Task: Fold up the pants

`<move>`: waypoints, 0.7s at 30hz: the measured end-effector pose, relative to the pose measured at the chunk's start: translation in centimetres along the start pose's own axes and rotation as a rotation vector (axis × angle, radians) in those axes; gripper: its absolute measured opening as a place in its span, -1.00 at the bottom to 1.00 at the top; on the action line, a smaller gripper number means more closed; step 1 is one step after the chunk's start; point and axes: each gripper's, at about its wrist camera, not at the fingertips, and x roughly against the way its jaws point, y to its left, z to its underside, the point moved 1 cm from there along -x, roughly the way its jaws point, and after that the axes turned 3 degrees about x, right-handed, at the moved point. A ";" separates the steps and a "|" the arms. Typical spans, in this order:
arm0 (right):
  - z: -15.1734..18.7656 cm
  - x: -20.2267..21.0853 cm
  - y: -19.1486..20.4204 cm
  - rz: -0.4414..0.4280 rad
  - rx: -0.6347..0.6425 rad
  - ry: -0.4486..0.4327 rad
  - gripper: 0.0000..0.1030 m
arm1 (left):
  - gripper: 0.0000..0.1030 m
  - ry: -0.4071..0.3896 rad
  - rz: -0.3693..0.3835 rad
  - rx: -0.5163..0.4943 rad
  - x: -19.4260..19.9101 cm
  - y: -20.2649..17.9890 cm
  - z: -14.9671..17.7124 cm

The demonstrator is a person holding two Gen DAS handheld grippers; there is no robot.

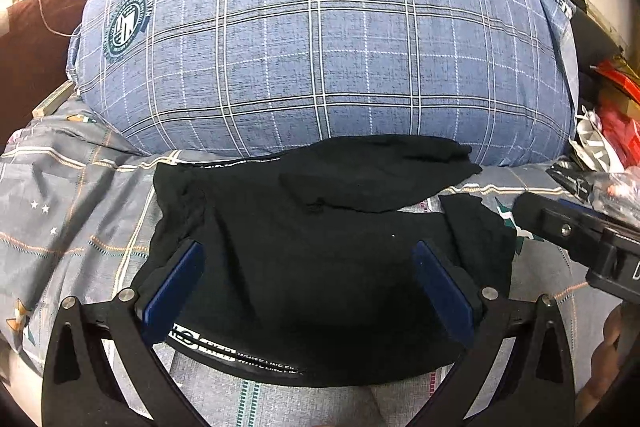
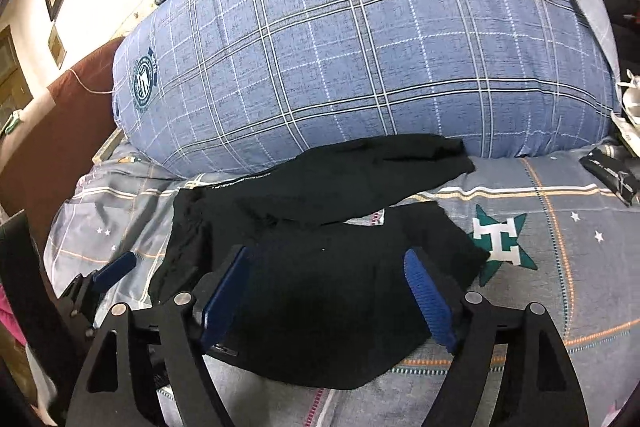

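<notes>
Black pants (image 1: 320,259) lie on the grey patterned bed sheet (image 1: 72,219), partly folded, with one leg laid across the far side against the pillow. A waistband with white lettering (image 1: 240,355) is at the near edge. My left gripper (image 1: 308,267) is open, its blue pads over the pants with nothing between them. My right gripper (image 2: 328,271) is open too, hovering over the right half of the pants (image 2: 320,299). The right gripper's body shows at the right edge of the left wrist view (image 1: 580,239). One left gripper pad shows at the left of the right wrist view (image 2: 114,271).
A big blue plaid pillow (image 1: 320,39) fills the far side of the bed. A brown cushion (image 1: 36,51) lies at the far left. Red packaging and clutter (image 1: 616,123) sit at the right. A green star print (image 2: 500,247) marks the sheet right of the pants.
</notes>
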 end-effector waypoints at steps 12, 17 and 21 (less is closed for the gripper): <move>0.2 -0.6 -0.9 0.009 -0.014 -0.002 0.59 | 1.00 0.012 -0.011 0.019 -0.4 1.1 0.1; 0.0 -1.0 -1.6 0.030 -0.027 -0.001 0.59 | 1.00 0.019 -0.010 0.017 -0.5 1.0 0.2; -0.1 -1.2 -2.1 0.032 -0.023 0.011 0.59 | 1.00 0.025 -0.011 0.014 -0.6 0.9 0.3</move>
